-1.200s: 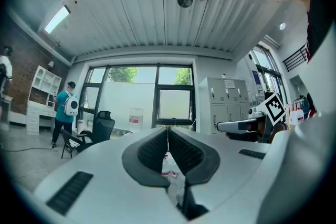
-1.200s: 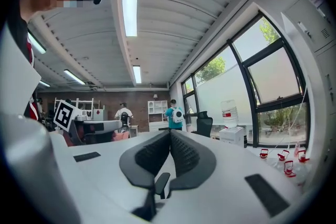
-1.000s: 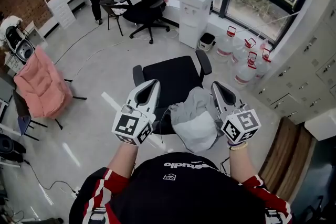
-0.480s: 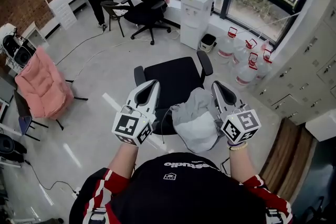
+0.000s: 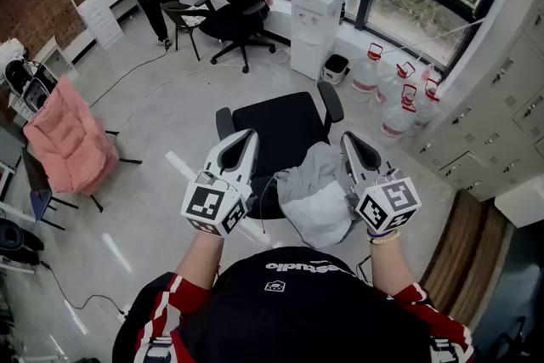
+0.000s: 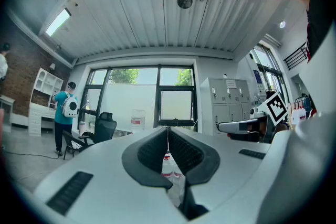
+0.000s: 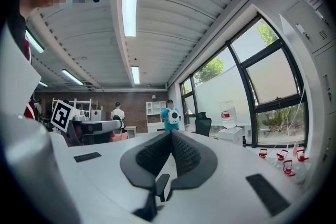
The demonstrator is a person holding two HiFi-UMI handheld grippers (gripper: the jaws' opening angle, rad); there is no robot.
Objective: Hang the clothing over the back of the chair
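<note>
Nothing has moved: left gripper [image 5: 246, 137] and right gripper [image 5: 351, 141] hover closed (both empty); the clothing [image 5: 320, 198] seemingly already drapes the chair [image 5: 285, 121].

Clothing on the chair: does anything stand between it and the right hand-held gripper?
Nothing visible does. In the head view the grey clothing lies on the chair, right beside the right hand-held gripper, whose jaws are shut and empty. No other thing shows between them.

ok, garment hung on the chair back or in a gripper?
On the chair: grey garment drapes over the black chair back. Left gripper and right gripper are shut, nothing between the jaws.
</note>
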